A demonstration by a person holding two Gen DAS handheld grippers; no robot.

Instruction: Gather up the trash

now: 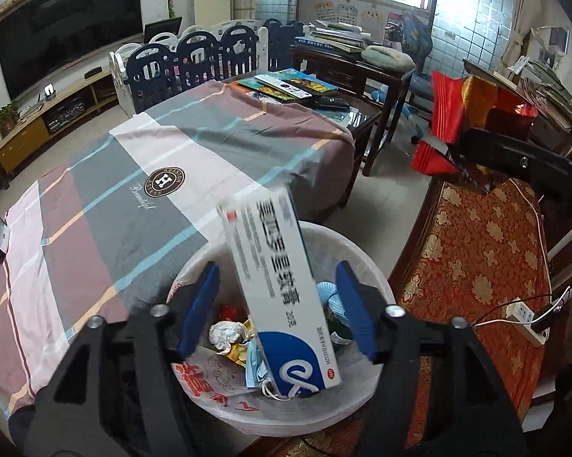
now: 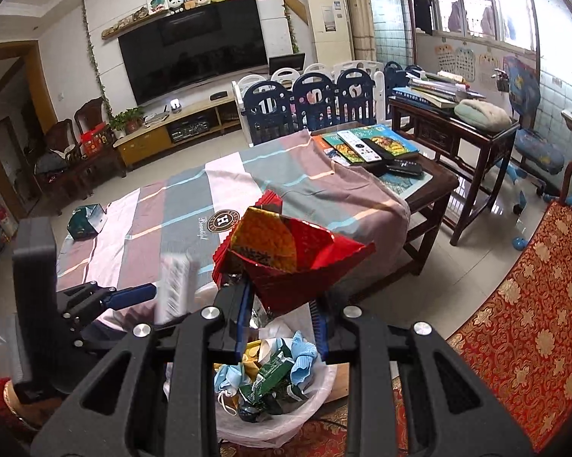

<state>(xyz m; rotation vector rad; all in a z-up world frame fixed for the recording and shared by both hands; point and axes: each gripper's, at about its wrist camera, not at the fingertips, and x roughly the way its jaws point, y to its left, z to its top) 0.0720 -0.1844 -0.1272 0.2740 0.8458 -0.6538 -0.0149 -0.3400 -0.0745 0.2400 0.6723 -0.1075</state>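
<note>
My left gripper [image 1: 276, 280] is open above a white-lined trash bin [image 1: 369, 262]. A white and blue medicine box [image 1: 282, 297] hangs blurred between the spread blue fingers [image 1: 202, 308], tilted, its lower end in the bin. My right gripper [image 2: 282, 304] is shut on a red and yellow snack wrapper [image 2: 289, 255] and holds it above the bin [image 2: 324, 384]. In the left wrist view the right gripper [image 1: 457, 152] with the wrapper [image 1: 453, 110] is at the upper right. The bin holds crumpled paper, blue masks and wrappers. A green carton [image 2: 86, 221] lies on the table's far left.
A table with a striped cloth [image 1: 141, 175] stands left of the bin. Books and remotes [image 2: 369, 144] lie at its far end. A red patterned sofa cushion [image 1: 483, 259] with a power strip [image 1: 529, 320] is at the right. A dark wooden desk [image 2: 453, 129] stands behind.
</note>
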